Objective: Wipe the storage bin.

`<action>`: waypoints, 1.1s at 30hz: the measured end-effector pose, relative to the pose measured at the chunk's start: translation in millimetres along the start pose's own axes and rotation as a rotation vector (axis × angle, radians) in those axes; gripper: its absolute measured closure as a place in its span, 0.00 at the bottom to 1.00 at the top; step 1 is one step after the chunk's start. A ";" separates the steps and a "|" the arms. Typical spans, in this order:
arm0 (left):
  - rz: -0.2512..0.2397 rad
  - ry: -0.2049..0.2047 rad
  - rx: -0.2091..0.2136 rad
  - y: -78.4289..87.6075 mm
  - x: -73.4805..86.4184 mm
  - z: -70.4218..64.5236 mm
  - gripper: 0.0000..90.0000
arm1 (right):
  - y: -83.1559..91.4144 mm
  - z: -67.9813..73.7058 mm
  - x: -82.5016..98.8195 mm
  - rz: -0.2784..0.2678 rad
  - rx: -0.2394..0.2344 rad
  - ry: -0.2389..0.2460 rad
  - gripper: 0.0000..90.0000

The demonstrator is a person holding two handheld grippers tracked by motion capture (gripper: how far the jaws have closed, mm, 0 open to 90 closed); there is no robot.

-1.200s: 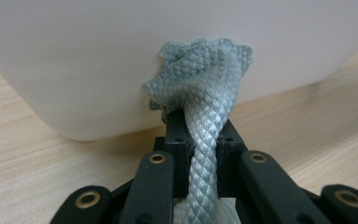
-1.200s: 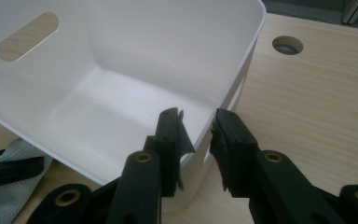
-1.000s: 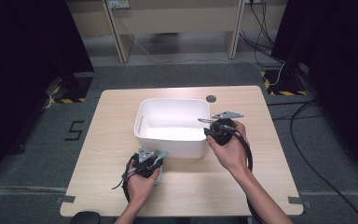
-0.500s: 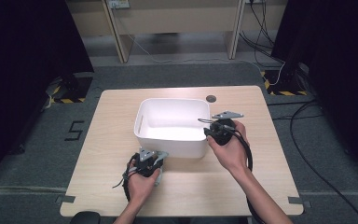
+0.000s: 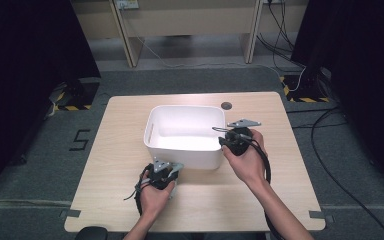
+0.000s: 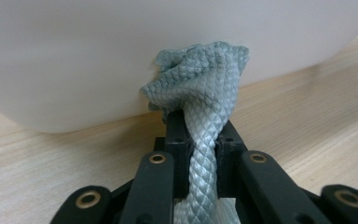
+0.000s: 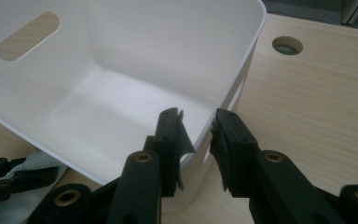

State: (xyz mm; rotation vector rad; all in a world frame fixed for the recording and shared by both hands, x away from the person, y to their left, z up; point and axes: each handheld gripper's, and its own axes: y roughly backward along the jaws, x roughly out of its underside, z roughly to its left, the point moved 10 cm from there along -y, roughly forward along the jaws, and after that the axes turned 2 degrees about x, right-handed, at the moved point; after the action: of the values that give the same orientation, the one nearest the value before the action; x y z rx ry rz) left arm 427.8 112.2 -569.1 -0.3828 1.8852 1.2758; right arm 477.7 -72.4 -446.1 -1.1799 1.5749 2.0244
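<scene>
A white plastic bin (image 5: 190, 156) stands in the middle of the wooden table (image 5: 125, 120), and nothing lies inside it (image 7: 121, 51). My left gripper (image 5: 168, 170) rests on the table just in front of the bin's near wall. It is shut on a twisted grey-green cloth (image 6: 200, 79) whose bunched end touches that wall. My right gripper (image 5: 221, 134) is at the bin's right side. One jaw is inside the rim and the other outside (image 7: 198, 123), clamped on it. The cloth (image 7: 28, 189) and the left gripper (image 7: 0, 182) also appear beyond the bin's near corner.
A round cable hole (image 5: 226, 105) sits in the table behind the bin's right corner. Bare tabletop lies left, right and in front of the bin. Beyond the table are wooden furniture legs (image 5: 122, 30) and floor cables (image 5: 325, 150).
</scene>
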 end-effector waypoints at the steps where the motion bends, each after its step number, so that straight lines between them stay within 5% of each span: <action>1: 0.001 -0.001 0.000 -0.1 -0.1 -0.1 0.89 | 0.0 0.1 0.0 0.000 0.000 -0.001 0.80; 33: -0.085 0.017 0.037 16.6 -24.1 -14.1 0.89 | -0.1 -0.5 0.0 -0.003 0.001 0.000 0.80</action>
State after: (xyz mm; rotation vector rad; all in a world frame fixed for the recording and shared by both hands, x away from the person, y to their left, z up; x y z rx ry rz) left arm 426.0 102.8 -538.0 -0.4511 1.8834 1.1834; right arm 477.9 -72.9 -446.2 -1.1808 1.5731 2.0213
